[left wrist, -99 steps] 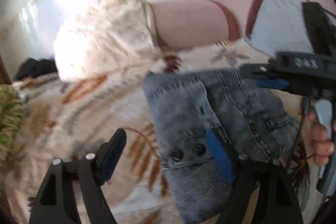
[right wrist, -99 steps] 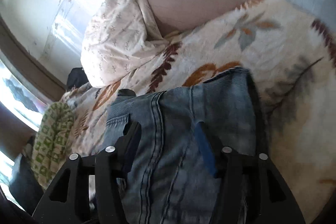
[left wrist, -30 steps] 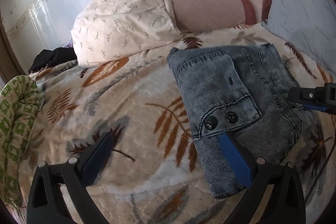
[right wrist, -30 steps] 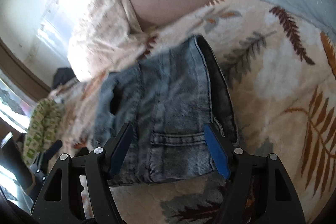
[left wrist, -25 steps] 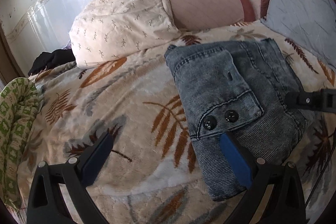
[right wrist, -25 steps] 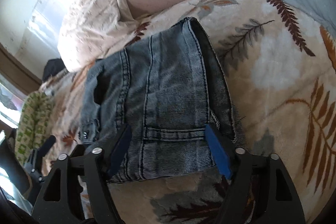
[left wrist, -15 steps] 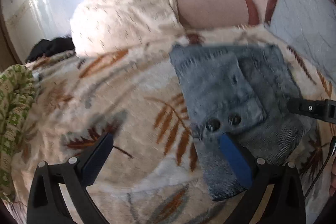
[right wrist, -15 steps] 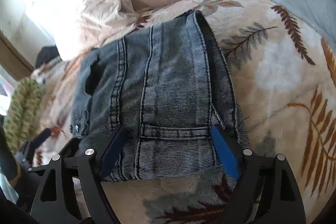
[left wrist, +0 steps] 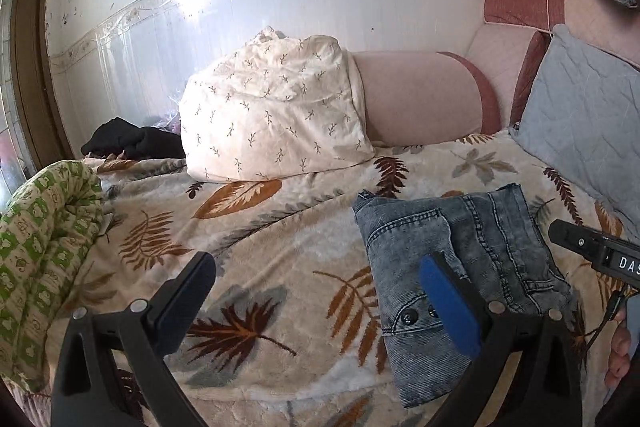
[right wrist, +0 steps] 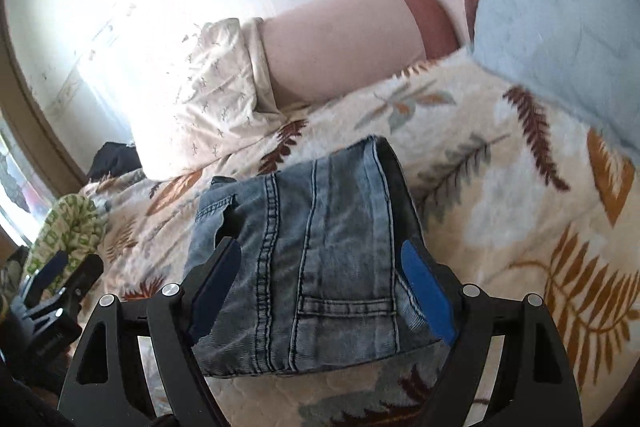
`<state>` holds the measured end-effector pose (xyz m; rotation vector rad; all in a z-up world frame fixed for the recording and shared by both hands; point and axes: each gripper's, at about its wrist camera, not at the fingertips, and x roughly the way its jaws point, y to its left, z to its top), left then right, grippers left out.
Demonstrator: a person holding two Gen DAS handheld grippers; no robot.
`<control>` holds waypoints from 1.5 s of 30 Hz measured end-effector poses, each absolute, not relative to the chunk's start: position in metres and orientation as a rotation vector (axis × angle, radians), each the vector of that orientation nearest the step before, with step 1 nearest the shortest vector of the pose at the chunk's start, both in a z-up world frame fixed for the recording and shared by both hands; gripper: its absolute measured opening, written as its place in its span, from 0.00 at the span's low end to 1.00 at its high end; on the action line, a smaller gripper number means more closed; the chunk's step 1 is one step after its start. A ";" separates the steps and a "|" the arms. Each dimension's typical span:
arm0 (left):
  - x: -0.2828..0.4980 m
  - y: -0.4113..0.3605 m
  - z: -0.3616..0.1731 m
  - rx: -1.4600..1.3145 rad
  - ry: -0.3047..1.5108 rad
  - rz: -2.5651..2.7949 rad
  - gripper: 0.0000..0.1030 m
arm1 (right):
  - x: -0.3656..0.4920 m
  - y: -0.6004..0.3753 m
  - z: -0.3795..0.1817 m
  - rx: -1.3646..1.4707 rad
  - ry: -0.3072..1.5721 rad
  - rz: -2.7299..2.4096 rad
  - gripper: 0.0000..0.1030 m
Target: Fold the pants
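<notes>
I read the fold as nearly done: the pants (left wrist: 460, 267) lie as a compact denim stack on the bed (left wrist: 260, 247), toward its right side. My left claw (left wrist: 316, 295) and right claw (right wrist: 320, 287) both hang wide open, holding nothing. I'd only press the stack flat and square its near edge. Open blanket lies left; the grey pillow (left wrist: 584, 131) crowds the right.

Both grippers have backed off the folded pants (left wrist: 460, 251); the left gripper (left wrist: 316, 291) now views them lower right.
</notes>
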<state>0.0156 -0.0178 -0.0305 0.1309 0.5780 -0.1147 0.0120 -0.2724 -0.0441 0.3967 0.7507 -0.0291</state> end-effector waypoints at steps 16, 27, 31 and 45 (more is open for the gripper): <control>0.016 -0.017 -0.035 0.136 0.597 -0.099 1.00 | 0.011 -0.275 -0.047 0.418 0.761 -0.062 0.80; 0.016 -0.016 -0.036 0.135 0.601 -0.092 1.00 | 0.011 -0.274 -0.048 0.411 0.767 -0.064 0.80; 0.016 -0.015 -0.038 0.137 0.608 -0.092 1.00 | 0.011 -0.273 -0.048 0.413 0.774 -0.067 0.80; 0.018 -0.015 -0.041 0.142 0.622 -0.093 1.00 | 0.012 -0.273 -0.050 0.416 0.781 -0.067 0.80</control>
